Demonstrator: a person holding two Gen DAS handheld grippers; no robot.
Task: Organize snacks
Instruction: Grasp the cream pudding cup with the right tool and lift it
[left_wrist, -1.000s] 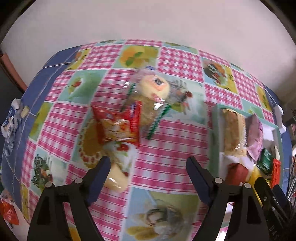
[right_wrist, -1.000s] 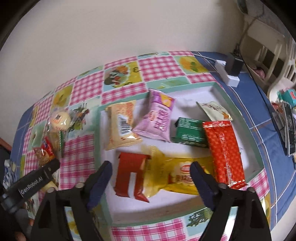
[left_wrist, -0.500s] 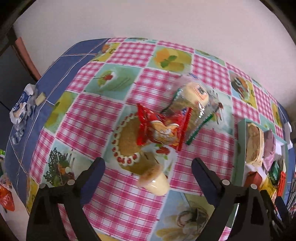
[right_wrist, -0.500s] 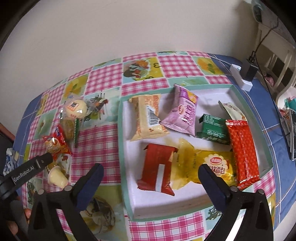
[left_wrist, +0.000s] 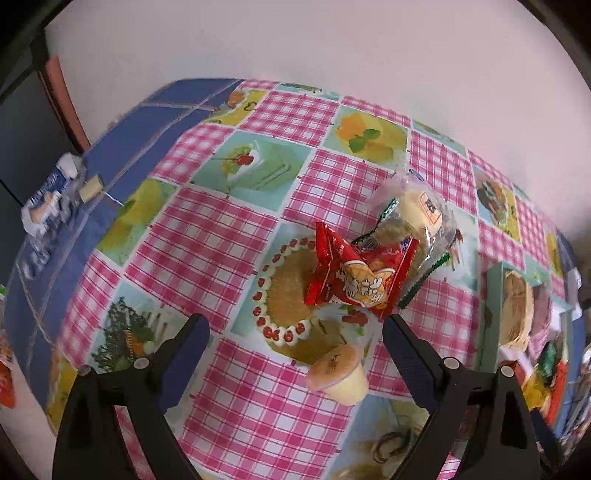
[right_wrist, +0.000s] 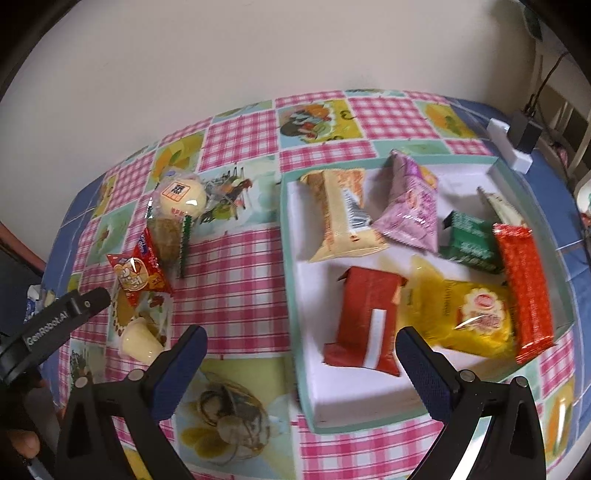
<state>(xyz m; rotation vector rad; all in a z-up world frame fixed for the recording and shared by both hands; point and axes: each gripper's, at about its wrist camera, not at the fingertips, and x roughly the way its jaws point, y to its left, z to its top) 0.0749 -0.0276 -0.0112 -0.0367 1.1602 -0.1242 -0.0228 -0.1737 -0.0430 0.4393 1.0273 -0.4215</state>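
Note:
Loose snacks lie on the checked tablecloth: a red packet (left_wrist: 356, 282), a clear-wrapped round bun (left_wrist: 421, 210) and a small jelly cup (left_wrist: 338, 373). My left gripper (left_wrist: 295, 338) hangs open above them, the cup between its fingers but untouched. In the right wrist view the green-rimmed white tray (right_wrist: 291, 280) holds several packets, among them a red pack (right_wrist: 365, 317) and a yellow bag (right_wrist: 461, 314). My right gripper (right_wrist: 301, 350) is open and empty over the tray's left rim. The same red packet (right_wrist: 136, 275), bun (right_wrist: 181, 197) and cup (right_wrist: 138, 341) show at the left.
A white power strip with a black plug (right_wrist: 515, 142) sits at the table's far right corner. Crumpled wrappers (left_wrist: 48, 199) lie on the blue border at the left. The wall stands close behind the table. A hand (right_wrist: 22, 443) holds the left gripper's body (right_wrist: 55, 321).
Both grippers have opened wider. The left view has slid left, so the loose snacks sit more to the right. The right view has also shifted left; the tray now lies further right.

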